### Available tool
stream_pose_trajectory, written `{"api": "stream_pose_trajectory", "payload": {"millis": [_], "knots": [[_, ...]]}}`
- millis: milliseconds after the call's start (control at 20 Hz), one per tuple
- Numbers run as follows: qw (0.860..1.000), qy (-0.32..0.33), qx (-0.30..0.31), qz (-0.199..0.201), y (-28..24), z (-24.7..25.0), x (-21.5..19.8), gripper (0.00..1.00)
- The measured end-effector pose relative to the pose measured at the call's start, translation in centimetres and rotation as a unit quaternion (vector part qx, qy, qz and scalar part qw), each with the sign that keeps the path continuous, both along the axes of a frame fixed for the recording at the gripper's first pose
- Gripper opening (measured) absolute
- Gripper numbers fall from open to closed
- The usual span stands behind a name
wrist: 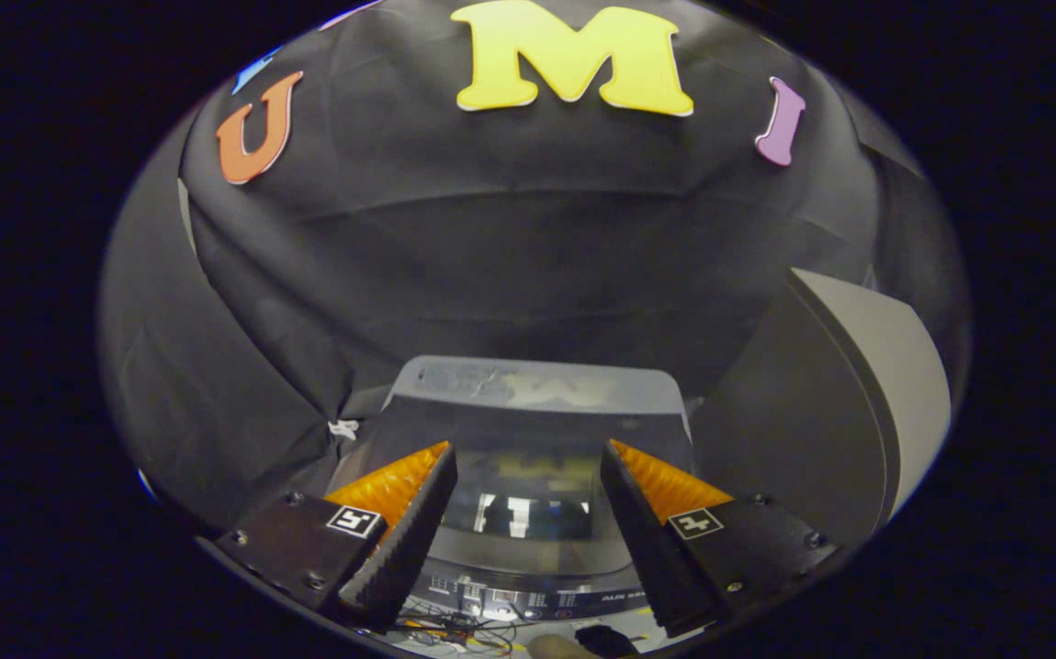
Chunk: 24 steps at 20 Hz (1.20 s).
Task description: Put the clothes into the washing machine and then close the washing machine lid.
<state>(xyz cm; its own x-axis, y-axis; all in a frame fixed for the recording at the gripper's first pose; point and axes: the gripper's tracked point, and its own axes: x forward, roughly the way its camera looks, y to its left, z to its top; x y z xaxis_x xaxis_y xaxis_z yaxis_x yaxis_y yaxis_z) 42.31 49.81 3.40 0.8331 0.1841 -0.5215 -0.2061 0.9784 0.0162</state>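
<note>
A grey top-loading washing machine [537, 389] stands just ahead of and below my gripper [528, 446]. Its glossy dark lid [528, 513] lies flat and looks shut, with reflections on it between my fingers. The control strip [537, 599] runs along the machine's near edge, under the fingers. The fingers stand wide apart, open, with nothing between them, hovering above the lid without touching it.
A large grey rounded body with a dark flat side [844, 394] stands close to the machine on the right. Black cloth walls close in behind and on the left. Loose wires [455, 631] and a small dark object [603, 639] lie below the machine's near edge.
</note>
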Motion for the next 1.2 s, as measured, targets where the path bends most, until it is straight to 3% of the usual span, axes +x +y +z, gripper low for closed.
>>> {"api": "stream_pose_trajectory", "payload": {"millis": [300, 700, 900, 1050, 1200], "knots": [[1.0, 0.02, -0.002, 0.003, -0.5, -1.2, -1.4, 0.99], [1.0, -0.011, 0.006, 0.011, -2.0, 1.9, -5.1, 0.99], [0.995, -0.085, 0.019, 0.04, -4.5, 7.2, -9.8, 0.99], [0.982, -0.172, 0.037, 0.062, -8.4, 12.5, -14.9, 0.99], [0.968, -0.242, 0.031, 0.059, -14.7, 15.0, -19.7, 0.99]]}}
